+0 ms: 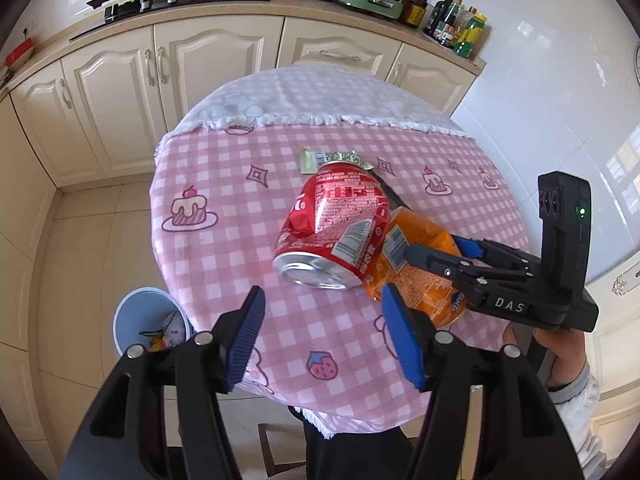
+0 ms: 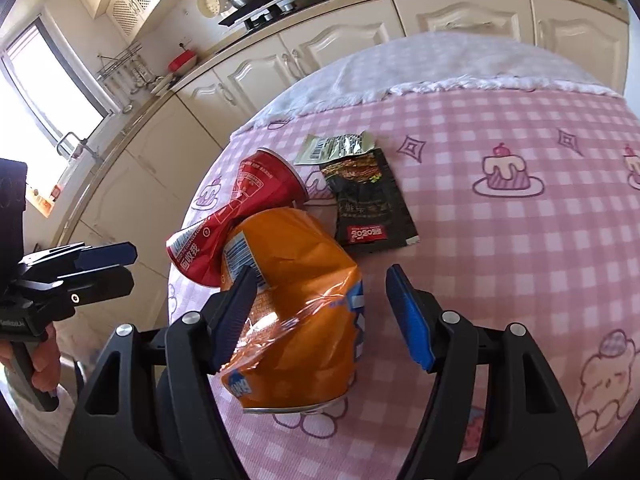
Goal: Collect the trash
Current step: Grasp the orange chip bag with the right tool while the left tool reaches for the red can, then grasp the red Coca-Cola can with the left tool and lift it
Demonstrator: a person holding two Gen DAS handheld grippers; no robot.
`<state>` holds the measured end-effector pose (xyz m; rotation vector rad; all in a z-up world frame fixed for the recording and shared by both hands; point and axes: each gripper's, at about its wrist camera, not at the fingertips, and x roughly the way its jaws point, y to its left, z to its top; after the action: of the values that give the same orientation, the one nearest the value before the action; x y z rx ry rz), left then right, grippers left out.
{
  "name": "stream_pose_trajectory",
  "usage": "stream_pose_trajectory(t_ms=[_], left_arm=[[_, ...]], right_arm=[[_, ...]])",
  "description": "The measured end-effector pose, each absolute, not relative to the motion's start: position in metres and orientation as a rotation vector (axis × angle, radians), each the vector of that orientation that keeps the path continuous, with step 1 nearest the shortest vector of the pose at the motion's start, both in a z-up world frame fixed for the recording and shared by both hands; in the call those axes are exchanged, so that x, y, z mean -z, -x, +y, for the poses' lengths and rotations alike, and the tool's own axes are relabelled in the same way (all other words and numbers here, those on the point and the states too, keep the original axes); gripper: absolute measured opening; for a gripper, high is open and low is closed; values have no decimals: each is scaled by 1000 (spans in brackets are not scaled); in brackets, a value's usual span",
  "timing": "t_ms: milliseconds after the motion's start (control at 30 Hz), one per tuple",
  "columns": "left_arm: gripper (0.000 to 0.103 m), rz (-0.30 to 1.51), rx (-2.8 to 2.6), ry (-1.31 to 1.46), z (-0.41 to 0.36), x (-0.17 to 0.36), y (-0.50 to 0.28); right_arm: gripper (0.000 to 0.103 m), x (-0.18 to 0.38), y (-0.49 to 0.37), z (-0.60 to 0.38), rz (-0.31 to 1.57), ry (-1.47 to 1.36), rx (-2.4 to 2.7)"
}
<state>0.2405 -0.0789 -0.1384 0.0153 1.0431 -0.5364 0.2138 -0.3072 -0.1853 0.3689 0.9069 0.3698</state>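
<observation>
Pink gingham cloth with cake and strawberry prints over a round table (image 1: pixel 208 184); on it a crushed red can (image 1: pixel 332 228) lying on its side, touching a crushed orange can (image 2: pixel 296 312) beside it; behind them a pale green wrapper (image 2: pixel 340 146) and a black snack packet (image 2: pixel 370 204), overlapping at one corner. Left gripper (image 1: pixel 324 336) spread, nothing between its blue pads, hovering just short of the red can's silver end. Right gripper (image 2: pixel 320 312) spread around the orange can, one pad (image 2: pixel 236 312) against or just at the can's side, the other standing clear of it; no firm pinch visible. Blue waste bin (image 1: pixel 132 316) on the tiled floor beside the table, some scraps already inside. Cream kitchen cabinets (image 1: pixel 192 64) beyond, with hob and pans above.
</observation>
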Motion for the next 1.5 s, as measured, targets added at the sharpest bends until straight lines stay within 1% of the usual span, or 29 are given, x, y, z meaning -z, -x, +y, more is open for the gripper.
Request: stream_pose_trajectory(t_ms=[33,67,167,233,267,433,533,633,767,900,1033,1133,1267,1367,1500], left_arm=[[61,1042,536,-10,-79,138,-241],[62,1041,537,-6,-79,137,-241],[62,1038,542,-12,-83,136,-241],[62,1030,546,-22,-88,133,-242],[62,1025,541,-28,-91,131,-244],[62,1007,528,-72,-110,126,-253],[62,1008,508,-154,-132,129,-260],[62,1005,459,-271,-155,138,-267],[62,1001,421,-314,-159,144,-276],[62,1020,358,-260,-134,153,-298],[62,1093,380,-164,-117,171,-313],[62,1110,412,-101,-113,176,-316],[62,1135,462,-36,-111,178,-318],[62,1124,446,-47,-106,180,-320],[62,1155,493,52,-98,187,-325]], right_arm=[[41,185,-214,-308,907,-389,-394],[38,185,-214,-309,913,-392,-401],[35,182,-208,-306,902,-369,-394],[31,176,-200,-307,877,-351,-364],[30,172,-194,-309,864,-336,-340],[24,146,-173,-314,786,-144,-106],[23,137,-169,-312,763,-14,2],[22,135,-168,-316,751,46,60],[22,135,-165,-323,750,14,23],[22,128,-163,-319,723,-18,-14],[21,122,-164,-303,715,-34,-99],[21,126,-171,-288,737,-12,-137],[18,134,-177,-278,764,-2,-153],[18,129,-173,-276,748,3,-141],[17,126,-172,-274,743,6,-156]])
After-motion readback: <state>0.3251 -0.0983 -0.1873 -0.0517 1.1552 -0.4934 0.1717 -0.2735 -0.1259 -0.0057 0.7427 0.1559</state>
